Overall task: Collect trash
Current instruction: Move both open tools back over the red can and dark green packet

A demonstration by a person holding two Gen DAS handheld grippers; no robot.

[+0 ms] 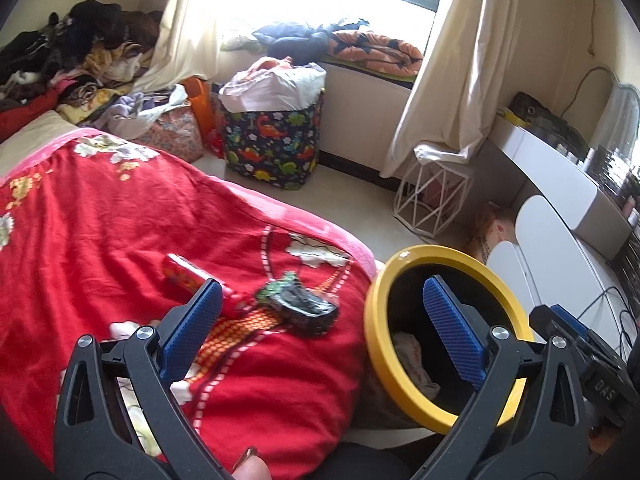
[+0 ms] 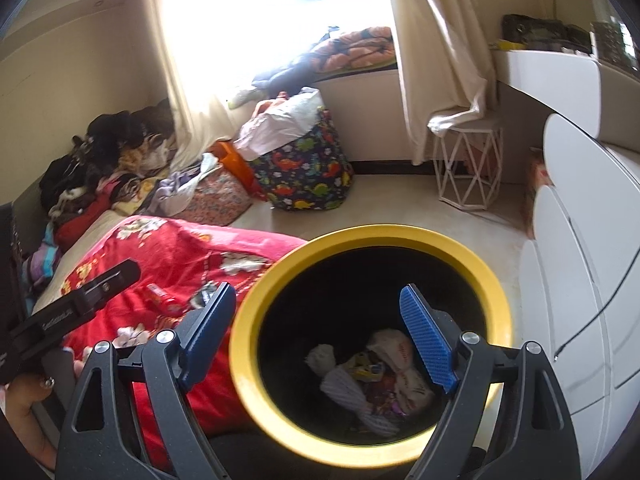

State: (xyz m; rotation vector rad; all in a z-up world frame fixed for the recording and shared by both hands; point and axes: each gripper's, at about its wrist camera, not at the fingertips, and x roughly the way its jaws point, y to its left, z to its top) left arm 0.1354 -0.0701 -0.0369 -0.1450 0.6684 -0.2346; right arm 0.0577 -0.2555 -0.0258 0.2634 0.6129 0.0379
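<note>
A yellow-rimmed black trash bin (image 1: 400,264) stands beside the bed; in the right wrist view its rim (image 2: 280,264) shows from above, with several crumpled wrappers and papers (image 2: 376,380) inside. On the red blanket (image 1: 100,240) lie a dark crumpled wrapper (image 1: 300,304) and a red packet (image 1: 188,276); the red packet also shows in the right wrist view (image 2: 160,298). My left gripper (image 1: 320,320) is open and empty, above the blanket's edge. My right gripper (image 2: 316,328) is open and empty, over the bin's mouth.
A dinosaur-print laundry bag (image 1: 276,140) and a white wire stool (image 1: 432,200) stand on the floor by the window. Clothes (image 1: 72,56) pile up at the bed's far end. A white desk and drawers (image 2: 580,280) stand at the right.
</note>
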